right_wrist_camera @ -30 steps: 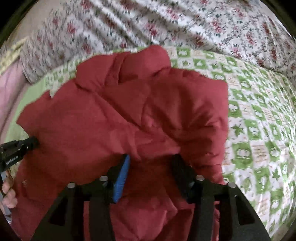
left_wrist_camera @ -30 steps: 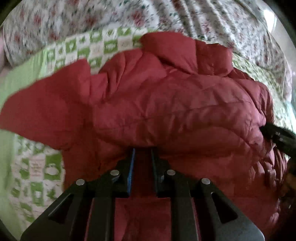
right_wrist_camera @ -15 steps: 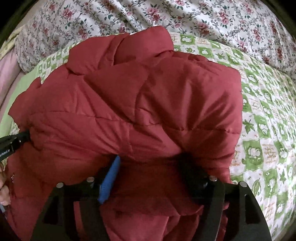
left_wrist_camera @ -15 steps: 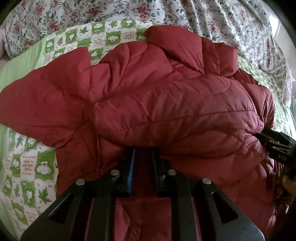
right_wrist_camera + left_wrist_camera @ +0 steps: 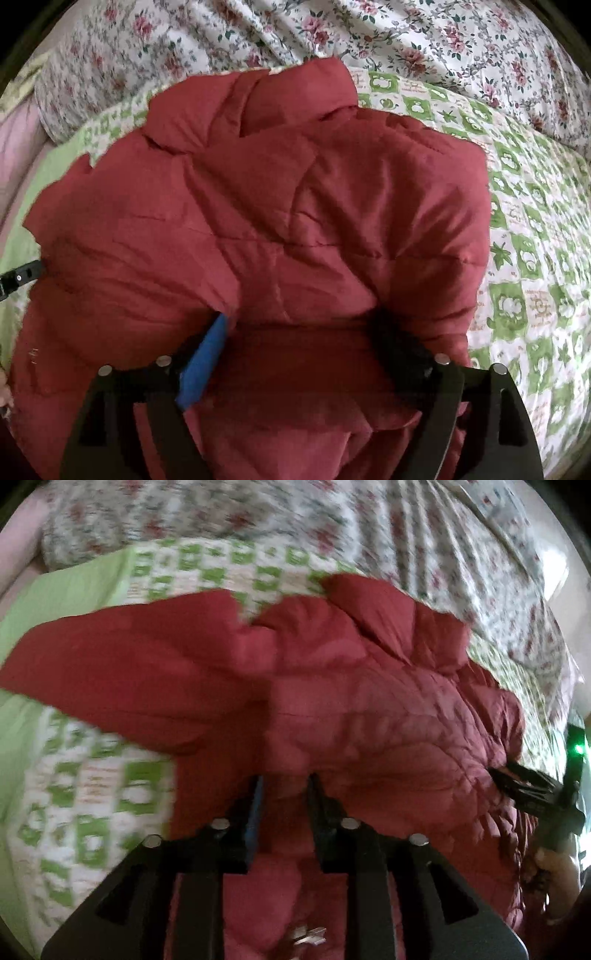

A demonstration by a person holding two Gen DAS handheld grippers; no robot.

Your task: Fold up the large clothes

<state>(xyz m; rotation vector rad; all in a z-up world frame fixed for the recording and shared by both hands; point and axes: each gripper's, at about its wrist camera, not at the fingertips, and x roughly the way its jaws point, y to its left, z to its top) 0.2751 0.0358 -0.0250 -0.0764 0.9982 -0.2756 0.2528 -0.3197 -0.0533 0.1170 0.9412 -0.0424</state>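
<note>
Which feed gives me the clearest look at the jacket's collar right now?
The right wrist view: the red jacket's collar sits sharp and unobstructed at the top, against the green-checked quilt. The left wrist view is motion-blurred; there the collar shows only as a soft red fold near the floral sheet.

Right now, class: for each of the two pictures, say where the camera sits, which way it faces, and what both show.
Left wrist: sits behind the left tongs, facing down onto the red jacket; right tongs and a hand at the right edge.
Right wrist: sits behind the right tongs, facing down onto the jacket; left tongs' tip at the left edge.
Shared: the jacket, green checked quilt, flowered sheet.
</note>
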